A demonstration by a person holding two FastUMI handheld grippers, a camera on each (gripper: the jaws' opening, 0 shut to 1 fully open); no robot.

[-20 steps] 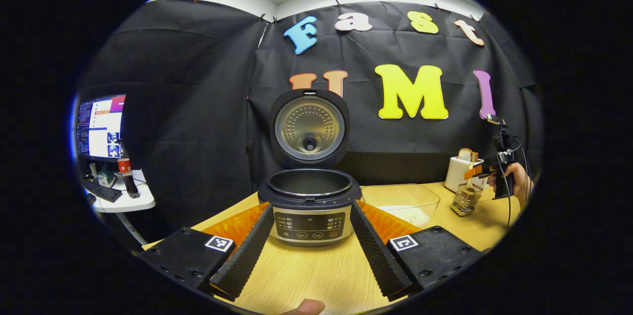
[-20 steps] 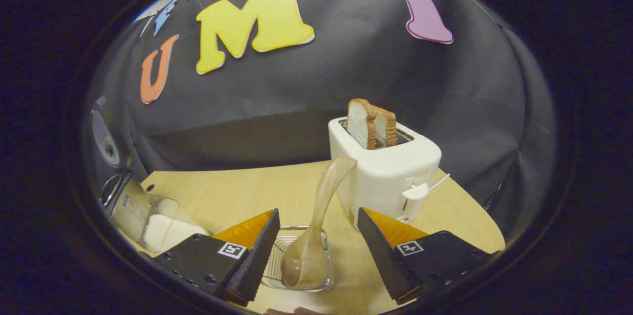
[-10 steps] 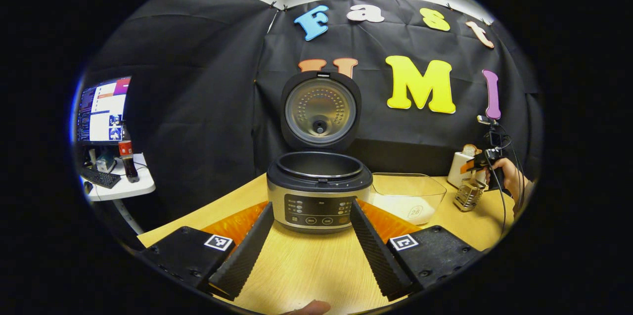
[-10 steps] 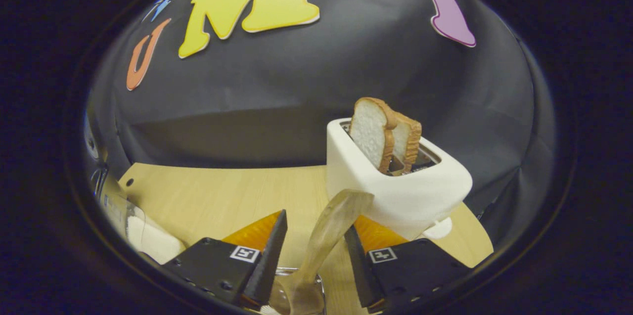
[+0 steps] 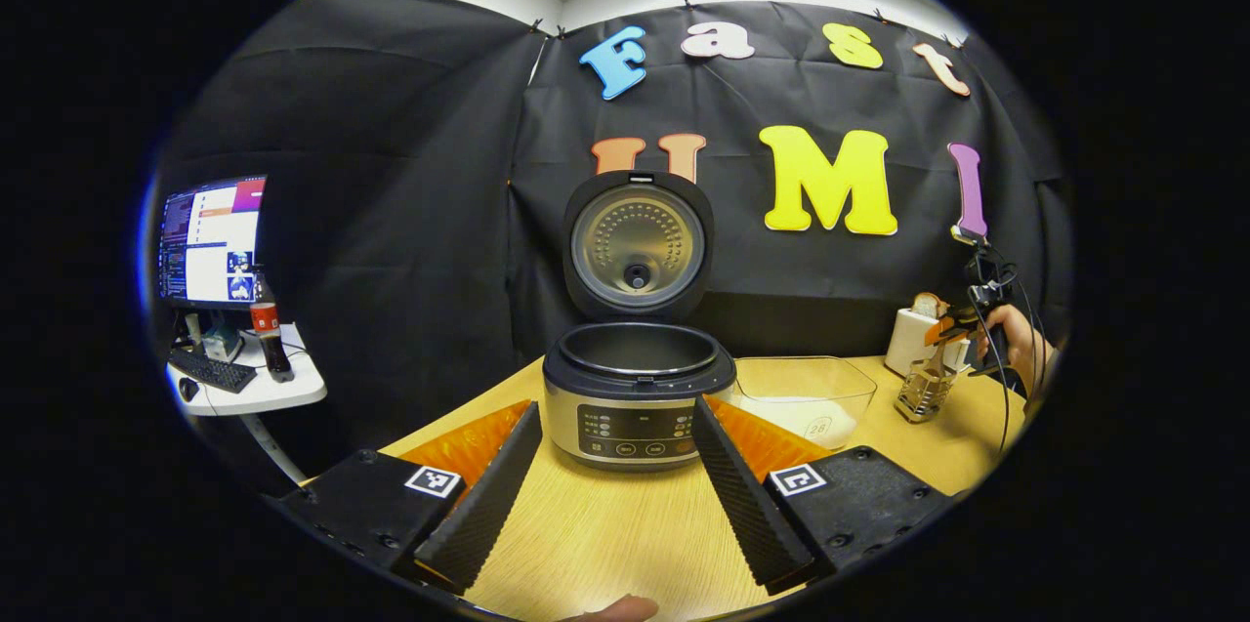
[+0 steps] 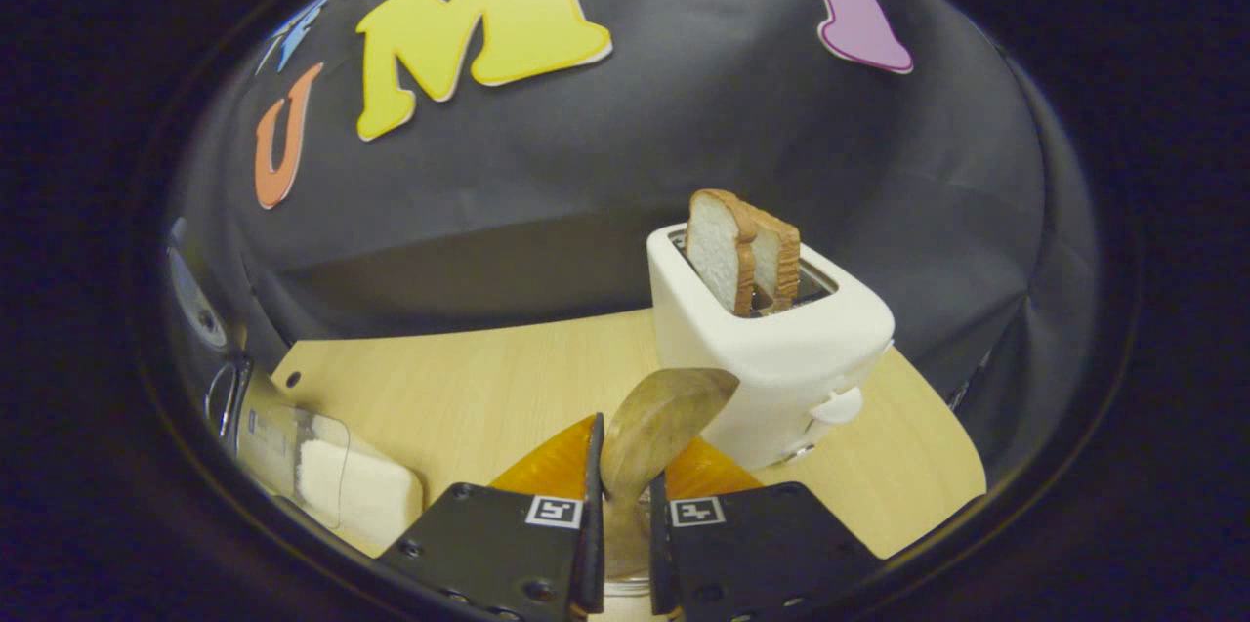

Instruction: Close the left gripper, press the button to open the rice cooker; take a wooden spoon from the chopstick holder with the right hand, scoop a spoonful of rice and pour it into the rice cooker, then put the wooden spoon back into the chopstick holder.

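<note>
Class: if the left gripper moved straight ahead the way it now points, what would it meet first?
Most likely the rice cooker, which stands open directly between the left gripper's spread fingers; bare table lies before it, though depth is uncertain.

Left gripper point(image 5: 613, 485) low and level, jaws wide apart; right gripper point(image 6: 622, 524) jaws nearly together.

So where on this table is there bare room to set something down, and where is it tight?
Bare wood lies before the rice cooker, between the left gripper fingers, and behind the rice container, left of the toaster. It is crowded around the chopstick holder, where the right gripper grips the wooden spoon.
</note>
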